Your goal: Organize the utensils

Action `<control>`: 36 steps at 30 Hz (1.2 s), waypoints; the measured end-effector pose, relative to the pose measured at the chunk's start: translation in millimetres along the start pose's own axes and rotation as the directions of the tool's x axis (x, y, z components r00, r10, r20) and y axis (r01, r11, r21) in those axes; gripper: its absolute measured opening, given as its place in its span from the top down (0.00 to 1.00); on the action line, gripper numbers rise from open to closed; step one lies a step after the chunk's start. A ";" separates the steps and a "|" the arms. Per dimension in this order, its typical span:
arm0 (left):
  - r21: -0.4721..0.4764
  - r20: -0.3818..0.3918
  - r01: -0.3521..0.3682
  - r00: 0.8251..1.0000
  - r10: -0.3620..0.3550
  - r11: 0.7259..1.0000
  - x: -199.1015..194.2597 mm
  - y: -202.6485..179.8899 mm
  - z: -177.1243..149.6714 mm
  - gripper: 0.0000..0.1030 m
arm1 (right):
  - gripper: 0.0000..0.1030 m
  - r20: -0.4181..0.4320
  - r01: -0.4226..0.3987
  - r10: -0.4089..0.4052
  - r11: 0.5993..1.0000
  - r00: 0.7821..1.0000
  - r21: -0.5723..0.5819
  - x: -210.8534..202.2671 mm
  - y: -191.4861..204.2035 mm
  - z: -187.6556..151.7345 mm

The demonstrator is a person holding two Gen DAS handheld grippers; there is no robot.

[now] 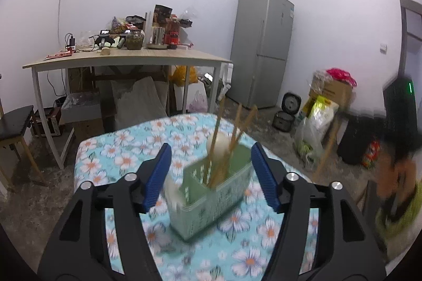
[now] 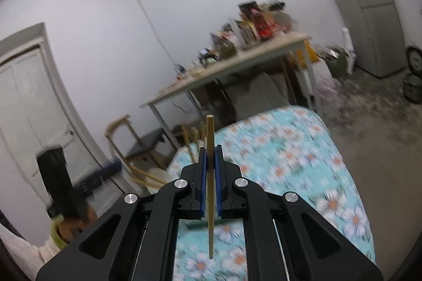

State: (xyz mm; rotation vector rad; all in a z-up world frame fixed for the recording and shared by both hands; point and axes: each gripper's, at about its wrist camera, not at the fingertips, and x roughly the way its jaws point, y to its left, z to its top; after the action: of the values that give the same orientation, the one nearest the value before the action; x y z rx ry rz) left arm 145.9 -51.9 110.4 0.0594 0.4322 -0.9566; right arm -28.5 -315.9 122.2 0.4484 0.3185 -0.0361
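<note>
While the left hand-held gripper [image 1: 208, 175] is spread around the green basket [image 1: 211, 199] untouching, one chopstick [image 2: 210, 175] is clamped upright by the right hand-held gripper [image 2: 210, 149].

Both wrist views look slightly downward along their fingers, close over the shared floral tablecloth [image 1: 126, 162], facing the cluttered desk [image 2: 237, 64].

Left view: green holder [image 1: 211, 199] between the open blue pads is motion-smeared, slot layout unreadable; white round thing [image 1: 220, 146] behind the chopsticks [image 1: 232, 141] can't be identified. Person [image 1: 395, 191] right of the claw is blurred, cut by the frame edge. Right view: clamped chopstick [image 2: 210, 175], its contact patch is hidden by the pads. Far desk clutter [image 2: 248, 30] is smeared.
</note>
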 end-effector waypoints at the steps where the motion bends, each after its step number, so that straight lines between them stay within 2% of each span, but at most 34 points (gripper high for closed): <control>1: 0.001 -0.012 0.005 1.000 -0.005 1.000 -4.7 -0.4 -6.7 0.38 | 0.94 0.020 -0.026 0.026 1.000 0.999 -0.011 -1.6 5.7 9.5; 5: -0.012 -0.072 0.019 0.997 -0.020 1.000 -13.8 2.1 -32.1 0.31 | 0.94 0.068 -0.094 0.096 0.995 0.993 -0.038 -1.7 19.8 35.6; 14: -0.094 -0.176 0.039 0.983 -0.056 0.995 -9.1 2.2 -81.3 0.21 | 0.94 0.117 -0.132 0.153 0.976 0.981 -0.171 31.7 61.4 74.7; 20: -0.098 -0.196 0.046 0.978 -0.065 0.994 -4.2 -5.4 -99.7 0.18 | 0.94 0.097 -0.114 0.138 0.969 0.986 -0.219 73.0 76.1 74.6; 25: -0.099 -0.202 0.040 0.978 -0.059 0.994 -0.7 -6.7 -104.3 0.16 | 0.94 0.060 -0.131 0.149 0.963 0.987 -0.234 105.9 84.1 67.8; 36: -0.111 -0.204 0.039 0.977 -0.061 0.993 6.4 1.1 -106.2 0.14 | 0.94 0.004 -0.072 0.077 0.945 0.997 -0.318 150.2 92.0 47.2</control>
State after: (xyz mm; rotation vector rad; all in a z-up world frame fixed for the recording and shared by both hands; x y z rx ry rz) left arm 114.8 -31.0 10.8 0.0523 0.6789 -0.9790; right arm 137.6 -248.1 154.5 0.1392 0.2851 0.0850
